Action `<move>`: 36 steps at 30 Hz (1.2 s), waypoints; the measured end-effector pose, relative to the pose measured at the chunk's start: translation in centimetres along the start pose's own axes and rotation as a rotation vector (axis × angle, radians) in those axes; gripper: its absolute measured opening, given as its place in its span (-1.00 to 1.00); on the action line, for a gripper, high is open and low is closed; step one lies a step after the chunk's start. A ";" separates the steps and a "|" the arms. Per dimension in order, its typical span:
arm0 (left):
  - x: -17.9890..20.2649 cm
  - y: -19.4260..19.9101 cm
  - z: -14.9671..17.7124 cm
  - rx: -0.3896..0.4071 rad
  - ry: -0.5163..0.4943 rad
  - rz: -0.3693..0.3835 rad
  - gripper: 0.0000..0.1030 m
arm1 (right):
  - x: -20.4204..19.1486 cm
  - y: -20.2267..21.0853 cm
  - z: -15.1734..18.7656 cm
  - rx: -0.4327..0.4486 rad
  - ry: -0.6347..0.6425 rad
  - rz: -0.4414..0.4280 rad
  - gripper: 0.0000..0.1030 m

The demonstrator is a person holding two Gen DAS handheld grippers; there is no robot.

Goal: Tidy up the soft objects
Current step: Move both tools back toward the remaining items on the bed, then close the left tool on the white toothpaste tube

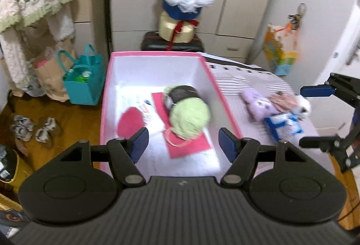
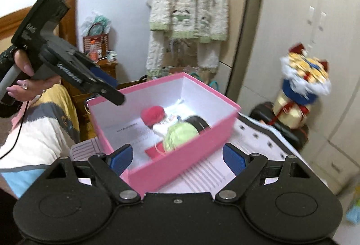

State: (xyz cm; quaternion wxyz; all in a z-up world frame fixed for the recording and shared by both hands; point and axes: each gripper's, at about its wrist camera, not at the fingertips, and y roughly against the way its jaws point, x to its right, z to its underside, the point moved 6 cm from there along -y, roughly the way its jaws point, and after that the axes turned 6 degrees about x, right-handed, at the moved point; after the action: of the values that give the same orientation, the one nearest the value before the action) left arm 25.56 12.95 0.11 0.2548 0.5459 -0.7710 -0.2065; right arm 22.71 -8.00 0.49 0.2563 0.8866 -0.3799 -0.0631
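Note:
A pink box [image 1: 155, 54] with a white inside stands on a striped table [image 1: 252, 81]. In it lie a green yarn ball [image 1: 189, 118], a dark yarn skein [image 1: 183, 93], a red round soft piece [image 1: 130, 122] and a red sheet [image 1: 193, 146]. To the right of the box lie a purple plush toy [image 1: 258, 104], a pinkish soft item [image 1: 283, 100] and a blue-white packet [image 1: 283, 124]. My left gripper [image 1: 183, 143] is open and empty above the box's near end. My right gripper [image 2: 177, 158] is open and empty at the box's side wall [image 2: 180, 159]; it also shows in the left wrist view [image 1: 315, 114] by the toys.
A flower box on a cream round box [image 1: 180, 13] sits on a dark suitcase [image 1: 171, 43] by the wardrobe. A teal bag [image 1: 84, 78] and a paper bag [image 1: 49, 74] stand on the wooden floor, shoes [image 1: 33, 129] nearby. A robe [image 2: 189, 13] hangs on the wall.

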 end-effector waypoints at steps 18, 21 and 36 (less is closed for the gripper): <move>13.8 -2.3 4.3 -0.065 -0.194 0.242 0.32 | 2.7 6.4 12.2 -0.065 -0.222 0.179 0.74; 16.0 -3.7 5.2 -0.078 -0.220 0.283 0.31 | 3.3 5.9 13.9 -0.054 -0.256 0.212 0.74; 20.8 -12.9 7.3 -0.048 -0.155 0.328 0.25 | 6.6 0.5 18.9 0.066 -0.412 0.344 0.69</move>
State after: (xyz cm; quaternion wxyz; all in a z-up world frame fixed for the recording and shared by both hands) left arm 24.85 -10.52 -9.86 0.2379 0.3892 -0.8618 -0.2220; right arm 21.27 -20.64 -15.01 0.1516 0.7853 -0.5709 -0.1852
